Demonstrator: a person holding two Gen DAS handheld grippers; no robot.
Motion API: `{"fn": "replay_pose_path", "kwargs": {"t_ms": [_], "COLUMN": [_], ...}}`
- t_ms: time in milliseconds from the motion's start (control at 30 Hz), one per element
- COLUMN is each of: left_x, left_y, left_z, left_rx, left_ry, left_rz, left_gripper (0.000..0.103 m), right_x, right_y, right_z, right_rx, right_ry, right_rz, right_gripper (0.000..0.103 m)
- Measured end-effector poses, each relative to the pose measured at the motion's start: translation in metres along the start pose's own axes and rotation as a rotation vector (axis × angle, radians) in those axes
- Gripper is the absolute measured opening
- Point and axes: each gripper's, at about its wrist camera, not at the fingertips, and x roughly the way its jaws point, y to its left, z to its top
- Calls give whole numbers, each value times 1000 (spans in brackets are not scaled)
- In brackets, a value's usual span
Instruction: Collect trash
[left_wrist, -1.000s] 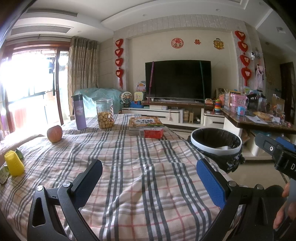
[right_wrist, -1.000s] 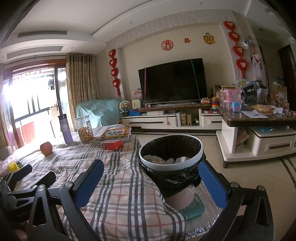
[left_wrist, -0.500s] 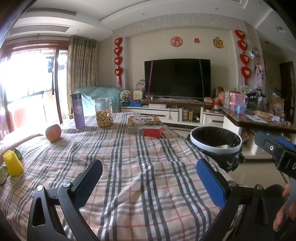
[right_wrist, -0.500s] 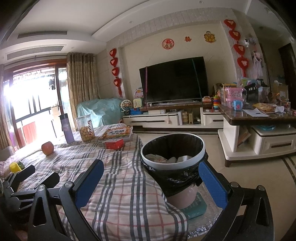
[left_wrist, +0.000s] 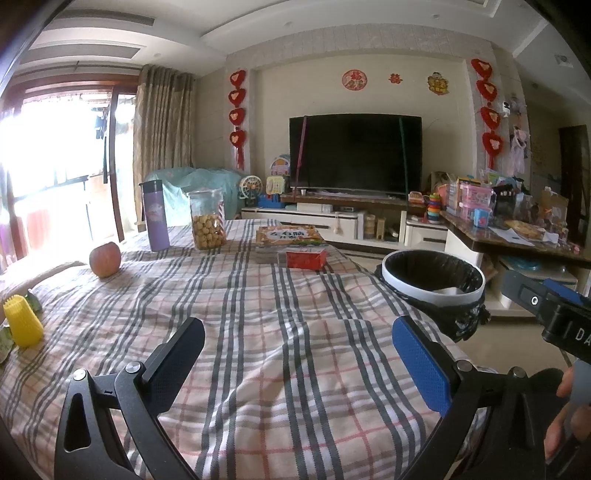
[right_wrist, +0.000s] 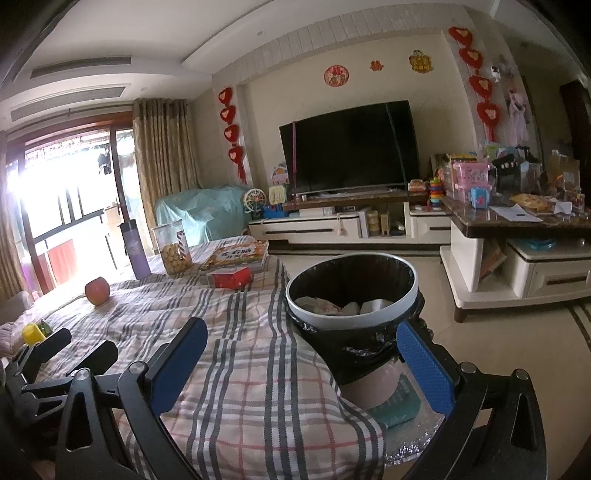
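while my right gripper (right_wrist: 301, 363) hangs with its jaws wide apart and empty, the trash bin (right_wrist: 352, 295) sits just ahead between them, beside the edge of the plaid-covered counter (right_wrist: 236, 391), crumpled paper (right_wrist: 319, 304) showing inside its black liner. my left gripper (left_wrist: 297, 363) is also spread open over bare cloth, the bin ahead to its right. an apple (left_wrist: 105, 259), a yellow cup (left_wrist: 22, 324) and a red box (left_wrist: 306, 257) lie well beyond the jaws.

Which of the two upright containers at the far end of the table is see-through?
The clear jar holding round biscuits, standing right of the purple flask. The flask is opaque with a dark lid, so its contents are hidden.
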Motion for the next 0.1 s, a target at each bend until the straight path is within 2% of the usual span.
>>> {"fn": "replay_pose_path", "kwargs": {"t_ms": [100], "left_x": [3], "left_y": [3], "left_z": [2], "left_rx": [-12], "left_ry": [8], "left_rz": [-1], "left_gripper": [102], "right_x": [2], "right_y": [-6], "right_z": [0], "right_rx": [2], "right_ry": [12], "right_rz": [2], "right_gripper": [103]}}
